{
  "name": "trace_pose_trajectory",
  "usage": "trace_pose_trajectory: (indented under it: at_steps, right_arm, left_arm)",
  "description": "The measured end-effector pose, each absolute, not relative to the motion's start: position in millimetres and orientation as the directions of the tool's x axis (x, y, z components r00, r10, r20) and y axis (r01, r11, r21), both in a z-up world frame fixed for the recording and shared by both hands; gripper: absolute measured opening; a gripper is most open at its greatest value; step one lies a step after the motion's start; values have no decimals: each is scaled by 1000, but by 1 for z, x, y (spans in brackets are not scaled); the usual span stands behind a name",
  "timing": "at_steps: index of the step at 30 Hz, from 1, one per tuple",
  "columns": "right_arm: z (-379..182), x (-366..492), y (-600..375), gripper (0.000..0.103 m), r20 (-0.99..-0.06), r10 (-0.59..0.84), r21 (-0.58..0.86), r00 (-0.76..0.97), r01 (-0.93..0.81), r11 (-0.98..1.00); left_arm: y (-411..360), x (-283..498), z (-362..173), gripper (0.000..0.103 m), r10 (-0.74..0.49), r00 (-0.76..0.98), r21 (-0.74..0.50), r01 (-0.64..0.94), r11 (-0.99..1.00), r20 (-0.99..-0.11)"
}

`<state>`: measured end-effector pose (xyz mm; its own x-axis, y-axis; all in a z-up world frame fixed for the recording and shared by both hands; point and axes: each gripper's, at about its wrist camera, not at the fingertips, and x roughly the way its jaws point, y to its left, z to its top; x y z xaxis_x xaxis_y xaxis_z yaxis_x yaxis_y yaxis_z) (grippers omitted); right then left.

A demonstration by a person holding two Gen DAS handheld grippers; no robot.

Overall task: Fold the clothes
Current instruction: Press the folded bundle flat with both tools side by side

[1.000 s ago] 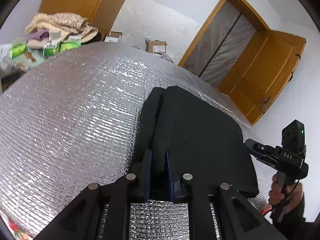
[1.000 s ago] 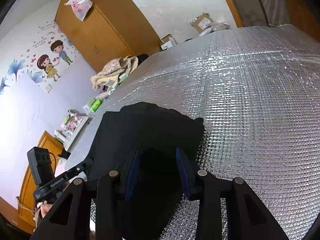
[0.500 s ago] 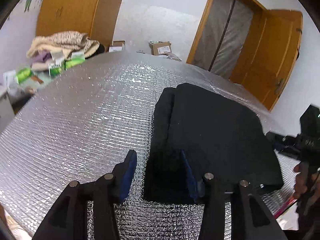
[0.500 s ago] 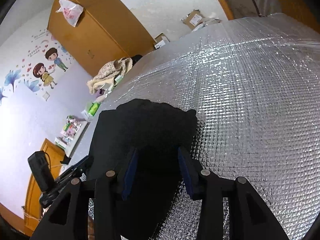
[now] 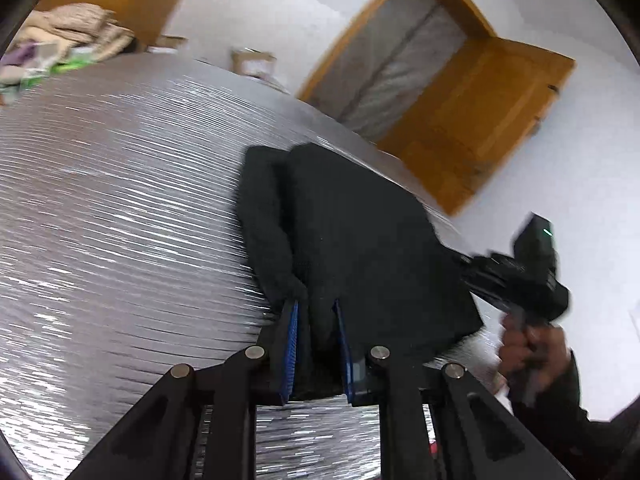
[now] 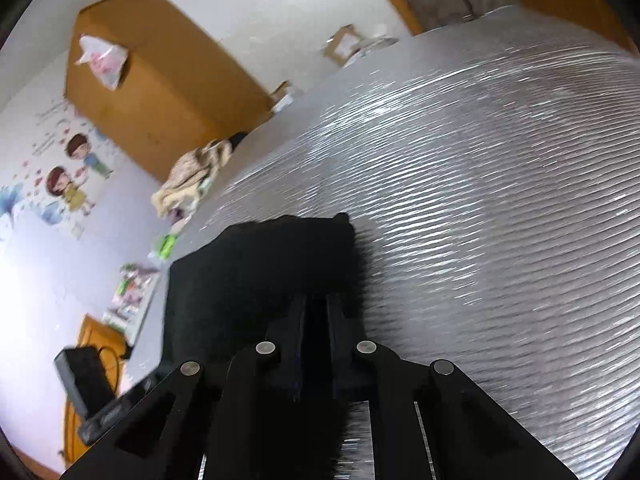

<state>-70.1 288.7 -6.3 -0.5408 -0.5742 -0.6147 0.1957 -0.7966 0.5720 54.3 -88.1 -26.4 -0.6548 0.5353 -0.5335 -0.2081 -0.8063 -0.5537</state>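
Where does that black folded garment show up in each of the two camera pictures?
Left wrist view: the black garment lies centre to lower right on the silver sheet, its near edge between the left gripper's closing jaws.
Right wrist view: it sits lower centre-left, with the right gripper closing on its near edge.
Shared landmark: the beige pile of cloth beyond the sheet.

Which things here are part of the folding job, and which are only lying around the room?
Part of the job:
- black garment, folded on the silver cover
- left gripper, closing on its near edge
- right gripper, closing on it too

Lying about:
- heap of beige clothes
- cardboard boxes
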Motion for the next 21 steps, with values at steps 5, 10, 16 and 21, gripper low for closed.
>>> trace_pose_trajectory:
  at_steps: [5,10,16,21]
  right_arm:
    - [3,-67,308,19,-608,-530,566,-591,144,-812]
    - [14,-60,300,34,-566,-535,544,-627,204,-814]
    - [11,-61,285,39,-569,-556,540,-606,235,-808]
    - [8,-57,291,39,-574,-546,546,-610,211,-810]
  left_arm:
    - [-90,52,-16,24,493,-673,-522,-182,-833,-552]
    - [-97,38,13,25,398,-746,-435,-161,-886,-534]
    - [-90,-14,9,27,444,-692,-477,-162,-864,-569]
    - [-83,-40,-7,16,491,-651,-529,-159,-834,-579]
